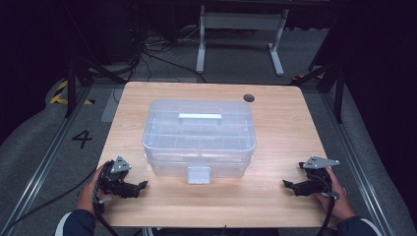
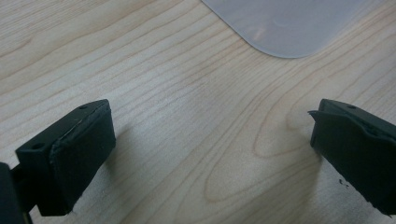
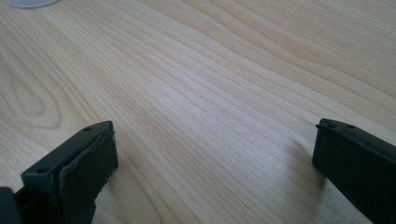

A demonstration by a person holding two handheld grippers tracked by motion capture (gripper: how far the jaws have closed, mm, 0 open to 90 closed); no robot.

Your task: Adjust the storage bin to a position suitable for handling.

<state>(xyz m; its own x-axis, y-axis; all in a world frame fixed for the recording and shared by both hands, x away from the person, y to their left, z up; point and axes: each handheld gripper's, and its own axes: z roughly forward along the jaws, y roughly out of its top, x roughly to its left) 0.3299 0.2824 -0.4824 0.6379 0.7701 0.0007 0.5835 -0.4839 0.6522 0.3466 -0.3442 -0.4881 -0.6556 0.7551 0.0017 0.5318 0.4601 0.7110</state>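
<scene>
**Both tongs rest wide apart on the counter, flanking a clear storage box**

Nearest the high camera, two dark sleeves and hands come in from the bottom edge, each holding a set of tongs low over the wooden counter (image 1: 275,147). On the near left, the left tongs (image 1: 141,186) point inward toward the middle, a grey three-cornered plate on top. Their own view shows the two black jaws spread far apart with bare wood grain between them and nothing gripped. A rounded, frosted plastic corner sits at the top of that view, probably part of the box, though it is too blurred to be sure.

On the near right, the right tongs (image 1: 287,185) mirror them, also pointing inward, jaws likewise standing wide with only wood between.

A clear plastic storage box (image 1: 199,137) stands in the middle of the counter, between the two tongs and a little farther back, apart from both. Its lid is on, with a pale handle (image 1: 199,117) lying flat across the top and a latch (image 1: 198,174) on the near wall facing the person.

A small dark round grommet (image 1: 249,98) is set into the counter near the far edge, behind the box.
</scene>
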